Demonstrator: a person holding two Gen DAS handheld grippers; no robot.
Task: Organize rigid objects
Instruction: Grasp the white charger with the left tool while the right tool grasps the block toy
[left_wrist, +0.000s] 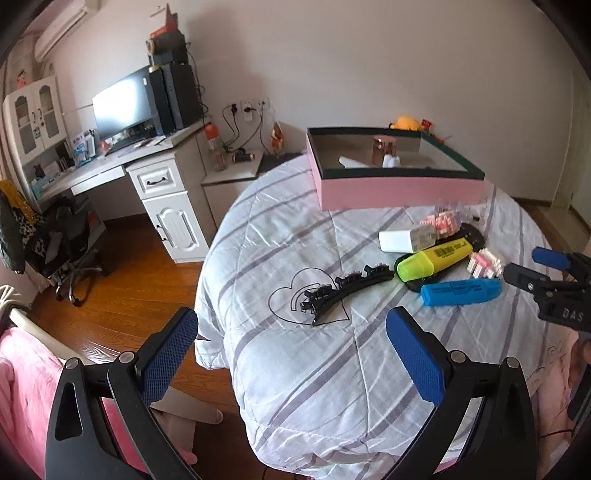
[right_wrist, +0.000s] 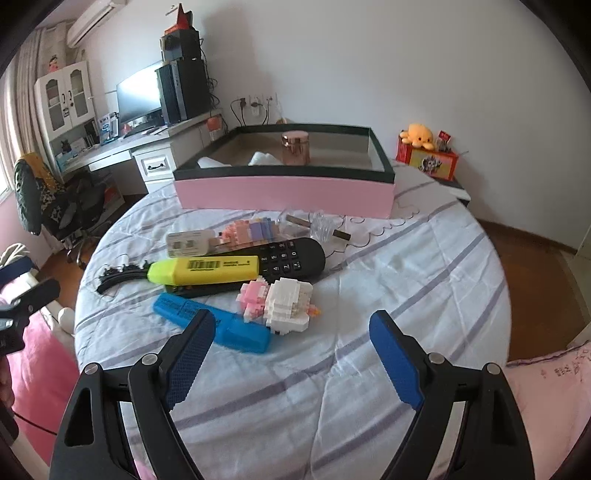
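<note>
Right wrist view: your right gripper (right_wrist: 291, 360) gapes empty above the blue marker (right_wrist: 236, 330), light, stiff, slick; pinch its flat sides mid-barrel.

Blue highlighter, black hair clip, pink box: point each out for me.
blue highlighter (left_wrist: 460, 291), left wrist view, middle of its barrel.
black hair clip (left_wrist: 345, 293), left wrist view, middle of its curved spine.
pink box (right_wrist: 284, 195), right wrist view, its pink front wall.

A white desk (left_wrist: 110, 166) with a monitor (left_wrist: 122, 103) is set far left against the pale wall (left_wrist: 369, 55), above a wooden floor (left_wrist: 129, 295).
</note>
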